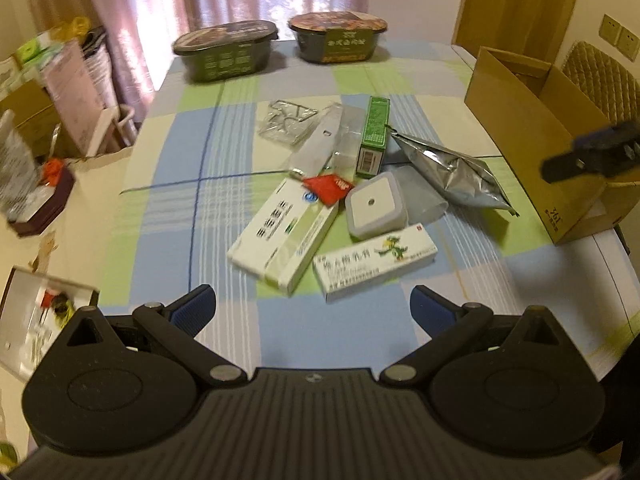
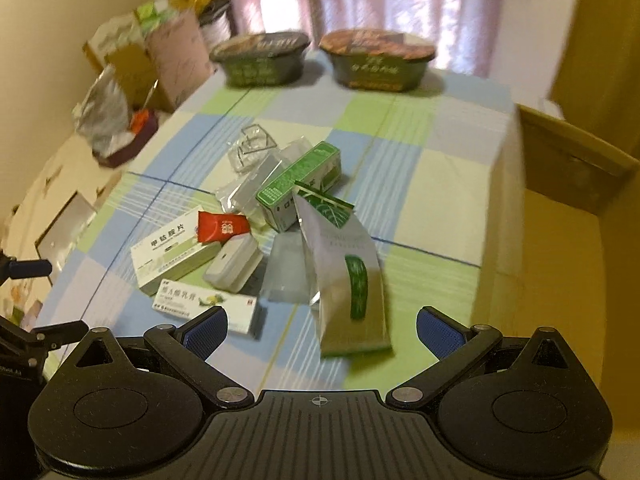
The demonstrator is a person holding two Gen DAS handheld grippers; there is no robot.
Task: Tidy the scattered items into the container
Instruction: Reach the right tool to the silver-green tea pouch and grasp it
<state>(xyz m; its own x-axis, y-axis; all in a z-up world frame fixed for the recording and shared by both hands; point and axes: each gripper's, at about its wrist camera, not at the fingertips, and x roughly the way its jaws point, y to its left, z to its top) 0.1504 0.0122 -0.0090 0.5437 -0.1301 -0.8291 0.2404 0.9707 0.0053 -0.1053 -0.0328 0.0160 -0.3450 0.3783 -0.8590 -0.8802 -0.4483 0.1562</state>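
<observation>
A pile of small items lies mid-table on the checked cloth: a white-green medicine box, an ointment box with a green cartoon, a white square case, a red sachet, a green carton, a foil pouch and clear plastic bags. My left gripper is open, just short of the ointment box. My right gripper is open too, with the foil pouch right ahead of its fingers. An open cardboard box stands at the table's right edge.
Two lidded instant-food bowls sit at the far end, by the curtains. Boxes, bags and a tissue box crowd the surface left of the table. A quilted chair stands behind the cardboard box.
</observation>
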